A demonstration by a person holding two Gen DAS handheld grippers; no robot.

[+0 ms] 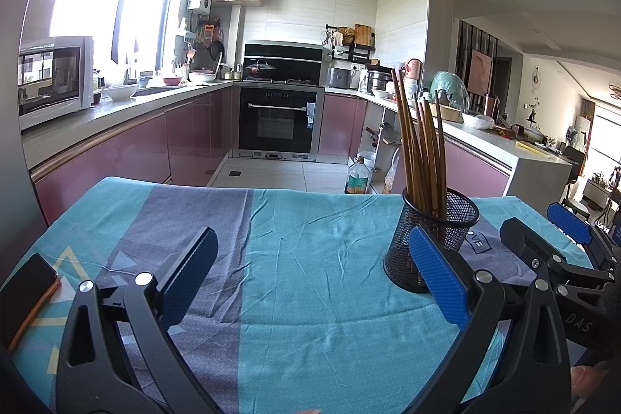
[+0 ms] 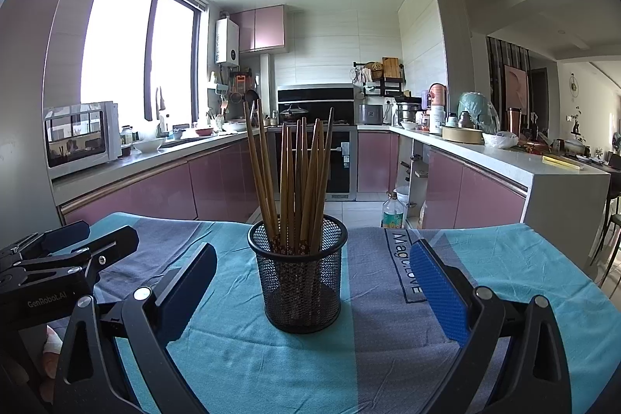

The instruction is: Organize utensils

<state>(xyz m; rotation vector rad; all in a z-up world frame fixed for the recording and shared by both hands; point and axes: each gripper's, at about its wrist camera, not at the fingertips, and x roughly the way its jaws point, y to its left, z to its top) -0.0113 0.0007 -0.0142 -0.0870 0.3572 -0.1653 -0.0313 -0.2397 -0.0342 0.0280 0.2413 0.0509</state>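
Observation:
A black mesh holder (image 2: 299, 278) stands upright on the teal and grey striped cloth, with several brown chopsticks (image 2: 300, 181) standing in it. In the right wrist view it sits centred just beyond my right gripper (image 2: 314, 278), which is open and holds nothing. My left gripper (image 1: 312, 270) is also open and empty, over bare cloth; the holder (image 1: 431, 239) with its chopsticks (image 1: 421, 150) stands just behind its right finger (image 1: 438, 278). The right gripper (image 1: 543, 231) shows at the right edge of the left wrist view, and the left gripper (image 2: 71, 243) at the left edge of the right one.
A dark phone in an orange case (image 1: 27, 293) lies on the cloth at the left edge. Beyond the table's far edge (image 1: 291, 189) is a kitchen floor with an oil bottle (image 1: 357, 177), pink cabinets, an oven and cluttered counters.

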